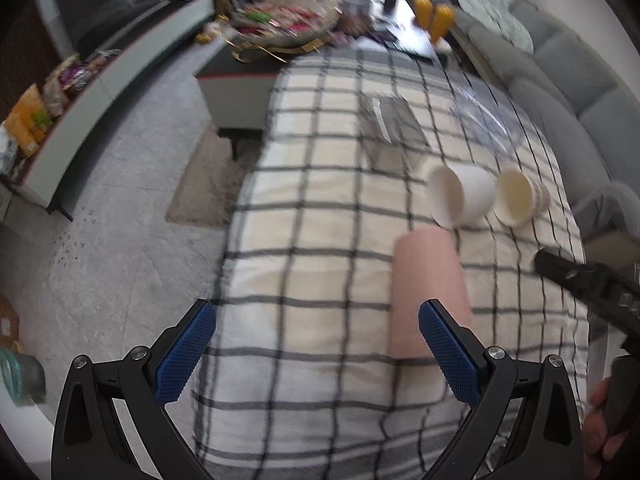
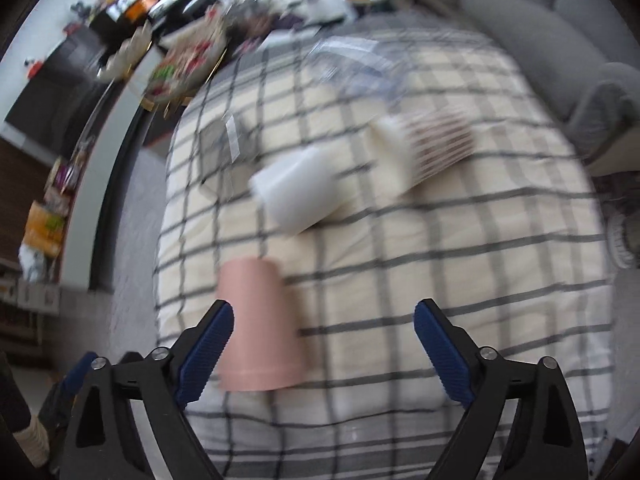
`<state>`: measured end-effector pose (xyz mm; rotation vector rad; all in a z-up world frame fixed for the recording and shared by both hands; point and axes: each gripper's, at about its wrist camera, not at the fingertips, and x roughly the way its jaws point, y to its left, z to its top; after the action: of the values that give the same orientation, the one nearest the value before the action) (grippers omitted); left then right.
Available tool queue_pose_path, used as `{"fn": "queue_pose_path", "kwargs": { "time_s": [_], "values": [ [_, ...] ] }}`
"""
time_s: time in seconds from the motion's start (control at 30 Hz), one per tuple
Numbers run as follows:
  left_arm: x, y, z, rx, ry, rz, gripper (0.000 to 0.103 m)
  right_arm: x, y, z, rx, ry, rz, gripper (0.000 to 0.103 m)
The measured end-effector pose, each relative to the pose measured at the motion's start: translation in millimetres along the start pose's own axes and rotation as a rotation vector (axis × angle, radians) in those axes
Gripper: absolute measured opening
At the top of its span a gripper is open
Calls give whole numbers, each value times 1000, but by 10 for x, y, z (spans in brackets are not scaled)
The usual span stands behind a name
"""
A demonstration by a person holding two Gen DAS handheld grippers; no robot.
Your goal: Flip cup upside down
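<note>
A pink cup [image 1: 430, 292] stands mouth down on the checked tablecloth [image 1: 320, 208]; it also shows in the right wrist view [image 2: 258, 324]. My left gripper [image 1: 318, 354] is open and empty, with the cup just beyond its right finger [image 1: 448, 354]. My right gripper [image 2: 324, 354] is open and empty, with the cup just beyond its left finger [image 2: 206, 354]. Part of the right gripper [image 1: 588, 288] shows at the right edge of the left wrist view. Both views are blurred.
A white cup [image 1: 460, 194] and a patterned paper cup [image 1: 518, 198] lie on their sides beyond the pink cup. Clear plastic wrapping [image 1: 486, 118] and a flat packet [image 1: 394, 120] lie farther back. A grey sofa [image 1: 580, 92] runs along the right. The table's left edge drops to the floor [image 1: 132, 216].
</note>
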<state>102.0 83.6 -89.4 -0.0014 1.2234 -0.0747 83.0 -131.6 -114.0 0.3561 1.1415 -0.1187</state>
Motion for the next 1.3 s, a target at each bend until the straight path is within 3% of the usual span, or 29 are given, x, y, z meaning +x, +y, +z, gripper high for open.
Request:
{"fn": "queue_pose_path", "kwargs": {
  "time_s": [0.23, 0.53, 0.8, 0.97, 1.03, 1.1, 1.17, 1.3],
  "values": [
    [236, -550, 245, 76, 282, -58, 103, -340, -508, 96, 96, 12, -19, 93],
    [783, -949, 409, 49, 627, -27, 103, -296, -839, 289, 177, 60, -11, 93],
    [1237, -1013, 581, 87, 811, 39, 103, 28, -862, 671, 205, 135, -6, 93],
    [1478, -924, 613, 68, 920, 28, 102, 329, -783, 870, 189, 188, 3, 93],
    [1578, -890, 611, 71, 944, 27, 97, 470, -776, 914, 193, 218, 8, 93],
    [1651, -875, 587, 72, 972, 14, 79, 586, -778, 943, 194, 242, 10, 93],
    [1714, -850, 532, 65, 1012, 7, 70, 664, -789, 951, 197, 255, 11, 93],
    [1718, -846, 519, 81, 996, 5, 69, 755, -826, 947, 201, 275, 10, 93]
  ]
}}
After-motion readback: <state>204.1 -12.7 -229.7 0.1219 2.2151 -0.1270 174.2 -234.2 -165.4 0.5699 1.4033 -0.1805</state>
